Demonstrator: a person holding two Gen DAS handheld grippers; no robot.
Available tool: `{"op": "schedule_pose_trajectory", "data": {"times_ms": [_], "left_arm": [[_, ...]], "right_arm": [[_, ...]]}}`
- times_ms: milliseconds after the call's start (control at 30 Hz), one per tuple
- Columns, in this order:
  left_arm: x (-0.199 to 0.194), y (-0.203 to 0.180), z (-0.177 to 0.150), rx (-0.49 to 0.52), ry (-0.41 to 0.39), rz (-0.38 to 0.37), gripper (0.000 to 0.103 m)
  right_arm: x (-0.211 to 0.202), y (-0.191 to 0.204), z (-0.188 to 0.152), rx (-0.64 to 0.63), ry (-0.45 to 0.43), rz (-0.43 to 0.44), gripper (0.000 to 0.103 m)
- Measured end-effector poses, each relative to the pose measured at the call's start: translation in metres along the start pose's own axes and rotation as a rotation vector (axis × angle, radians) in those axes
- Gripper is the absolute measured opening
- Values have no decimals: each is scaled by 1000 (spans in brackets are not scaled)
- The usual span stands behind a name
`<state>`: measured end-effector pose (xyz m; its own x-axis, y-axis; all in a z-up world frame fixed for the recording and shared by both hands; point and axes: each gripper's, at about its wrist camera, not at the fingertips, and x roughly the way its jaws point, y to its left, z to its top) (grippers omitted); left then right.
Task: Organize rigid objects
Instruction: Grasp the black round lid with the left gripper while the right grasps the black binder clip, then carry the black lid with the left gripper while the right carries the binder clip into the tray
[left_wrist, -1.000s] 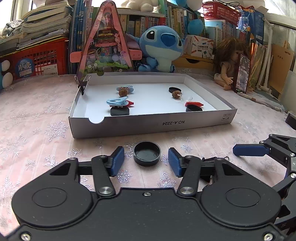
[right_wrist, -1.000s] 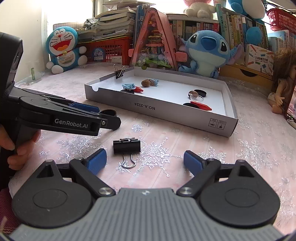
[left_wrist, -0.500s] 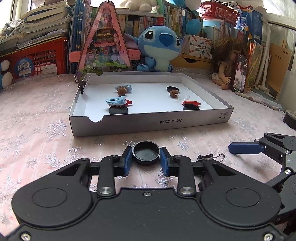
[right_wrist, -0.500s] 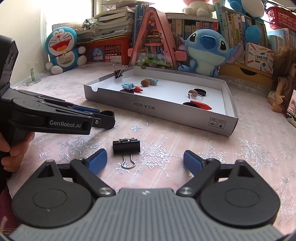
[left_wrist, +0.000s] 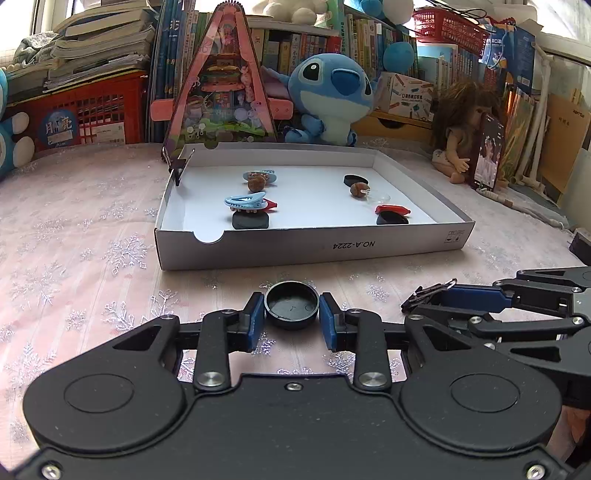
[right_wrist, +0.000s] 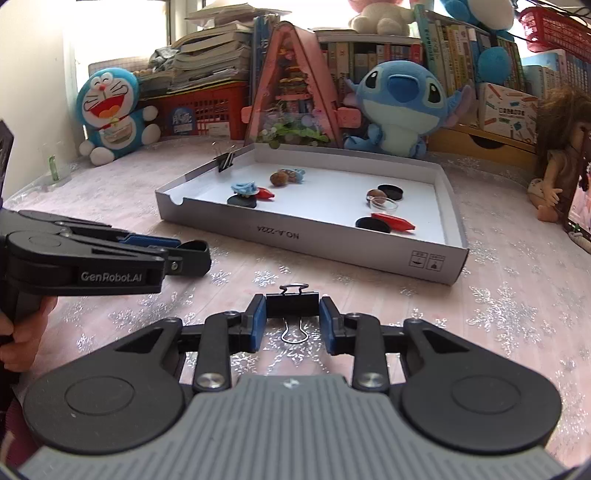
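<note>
The black round cap (left_wrist: 291, 305) sits on the snowflake tablecloth (left_wrist: 74, 236), clamped between the blue pads of the left gripper (left_wrist: 291, 318). At three o'clock from it, the right gripper (right_wrist: 291, 319) pinches the black binder clip (right_wrist: 292, 305) by its sides. At twelve o'clock from both lies the white cardboard tray (left_wrist: 303, 248), which holds hair clips and dark discs.

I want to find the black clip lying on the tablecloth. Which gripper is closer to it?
The right gripper. Its blue fingers are shut on the black binder clip from both sides. The left gripper is off to the left, shut on a round black cap instead.
</note>
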<state>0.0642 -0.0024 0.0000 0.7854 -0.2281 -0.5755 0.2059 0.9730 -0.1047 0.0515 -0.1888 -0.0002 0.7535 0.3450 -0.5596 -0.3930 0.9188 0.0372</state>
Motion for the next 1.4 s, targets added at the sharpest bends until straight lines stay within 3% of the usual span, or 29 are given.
{"op": "schedule_pose_trajectory", "data": {"times_ms": [733,1400], "left_arm": [[-12,-8,22,2,-53,-15,30],[-4,-6,41,-5,-70,2,30]], "right_arm": [[-18,-15,30,33,-85,-91,36],[-5,-25,37,67,-79,-127,36]]}}
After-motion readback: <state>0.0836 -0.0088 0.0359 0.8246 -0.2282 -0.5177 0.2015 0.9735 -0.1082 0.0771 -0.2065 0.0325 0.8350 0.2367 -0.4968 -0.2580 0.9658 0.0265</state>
